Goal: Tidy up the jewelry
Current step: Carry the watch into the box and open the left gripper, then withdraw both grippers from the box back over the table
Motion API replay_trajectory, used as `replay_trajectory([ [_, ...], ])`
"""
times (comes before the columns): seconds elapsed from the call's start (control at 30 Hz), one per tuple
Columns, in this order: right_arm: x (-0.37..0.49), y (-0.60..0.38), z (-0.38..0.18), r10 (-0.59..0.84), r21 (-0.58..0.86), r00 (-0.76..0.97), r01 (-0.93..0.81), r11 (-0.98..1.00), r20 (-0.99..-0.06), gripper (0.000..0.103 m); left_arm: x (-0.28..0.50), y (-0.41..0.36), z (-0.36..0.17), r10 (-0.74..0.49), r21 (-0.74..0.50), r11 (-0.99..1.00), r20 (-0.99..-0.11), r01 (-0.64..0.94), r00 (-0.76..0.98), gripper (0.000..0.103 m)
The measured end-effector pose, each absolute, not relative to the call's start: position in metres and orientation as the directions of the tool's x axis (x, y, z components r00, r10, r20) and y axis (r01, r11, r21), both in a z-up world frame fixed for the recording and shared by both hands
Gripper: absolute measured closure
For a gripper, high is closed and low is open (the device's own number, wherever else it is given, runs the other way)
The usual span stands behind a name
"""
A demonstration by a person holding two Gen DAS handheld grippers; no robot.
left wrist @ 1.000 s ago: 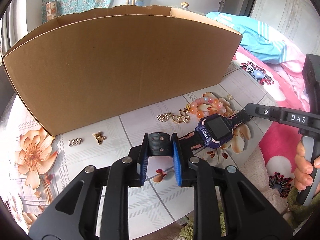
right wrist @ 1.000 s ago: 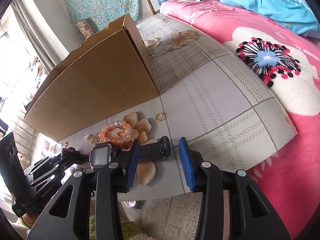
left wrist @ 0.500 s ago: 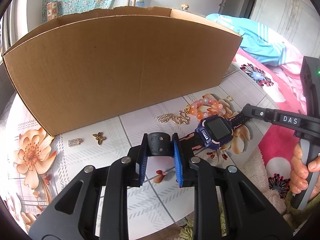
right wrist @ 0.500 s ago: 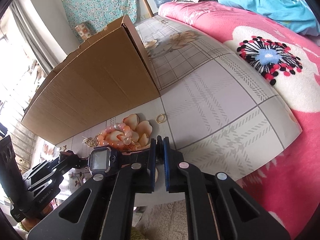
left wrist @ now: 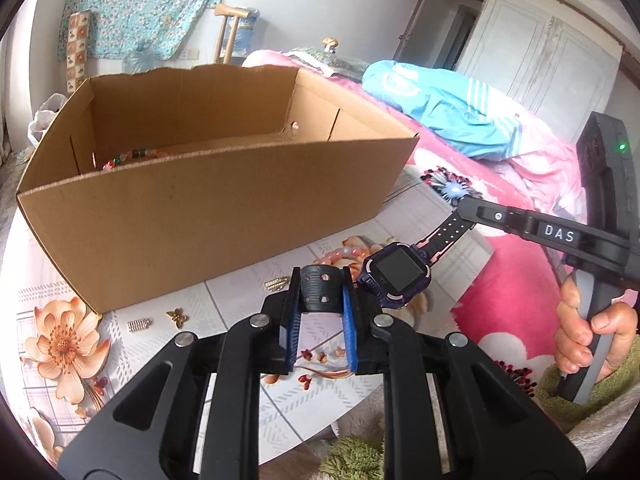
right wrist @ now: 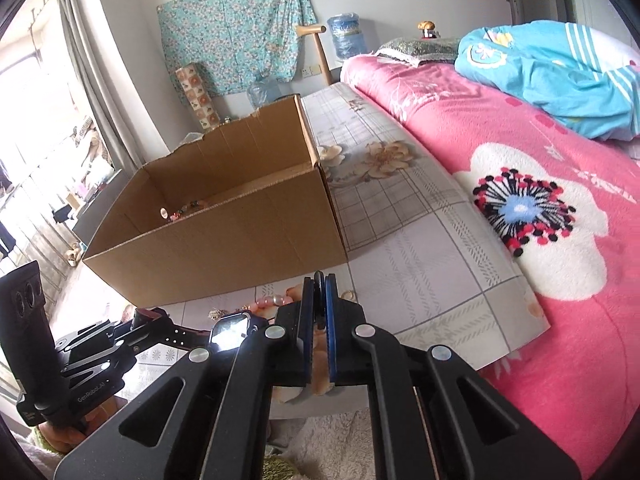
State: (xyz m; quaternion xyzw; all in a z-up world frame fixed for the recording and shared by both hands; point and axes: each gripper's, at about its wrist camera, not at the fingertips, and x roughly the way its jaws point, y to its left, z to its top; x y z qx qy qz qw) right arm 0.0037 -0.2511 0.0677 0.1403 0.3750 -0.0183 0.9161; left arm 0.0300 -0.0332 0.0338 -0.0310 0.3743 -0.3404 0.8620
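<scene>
A purple watch (left wrist: 399, 270) with a black and pink strap hangs stretched between my two grippers, just above the floral table (left wrist: 232, 312). My left gripper (left wrist: 321, 285) grips the curled black strap end, its jaws still closing with the strap between the blue pads. My right gripper (right wrist: 319, 294) is shut on the other strap end; in the left wrist view it (left wrist: 466, 209) comes in from the right. The watch face (right wrist: 234, 330) glints left of my right fingers. Behind stands the open cardboard box (left wrist: 216, 204) with beads (left wrist: 132, 156) inside.
A pink bead bracelet (left wrist: 343, 253) and small gold charms (left wrist: 276, 283) (left wrist: 177, 316) (left wrist: 139, 324) lie on the table before the box. A pink flowered blanket (right wrist: 540, 208) borders the table's right edge. A hand (left wrist: 592, 332) holds the right gripper's handle.
The right gripper's jaws closed on the strap end. Both grippers then rose, lifting the watch off the table, and the inside of the box came into view.
</scene>
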Motion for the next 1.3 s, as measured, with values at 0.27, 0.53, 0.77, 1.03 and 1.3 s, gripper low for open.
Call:
replay_trajectory([
  [0.27,0.002,-0.248,0.133,0.103,0.226,0.818,0.034,0.973,-0.566,0.098,0.028,-0.024,0.102,-0.697,-0.307,0.705,-0.472,0.64,0.541,0.086],
  [0.53,0.098,-0.238,0.163,0.2,0.203,0.798,-0.099,0.974,-0.568,0.098,0.111,-0.026,0.127,-0.577,-0.261,0.802,-0.573,0.537,0.582,0.086],
  [0.77,0.215,-0.205,0.131,0.188,0.112,0.633,-0.159,0.981,-0.751,0.098,0.199,-0.031,0.081,-0.522,-0.357,0.832,-0.762,0.424,0.383,0.086],
  [1.03,0.276,-0.172,0.103,0.086,-0.032,0.55,-0.202,0.979,-0.831,0.097,0.24,-0.027,0.058,-0.43,-0.333,0.89,-0.839,0.31,0.333,0.074],
  [1.3,0.285,-0.189,0.099,0.086,-0.002,0.54,-0.161,0.987,-0.837,0.089,0.242,-0.018,0.058,-0.433,-0.347,0.892,-0.837,0.288,0.335,0.059],
])
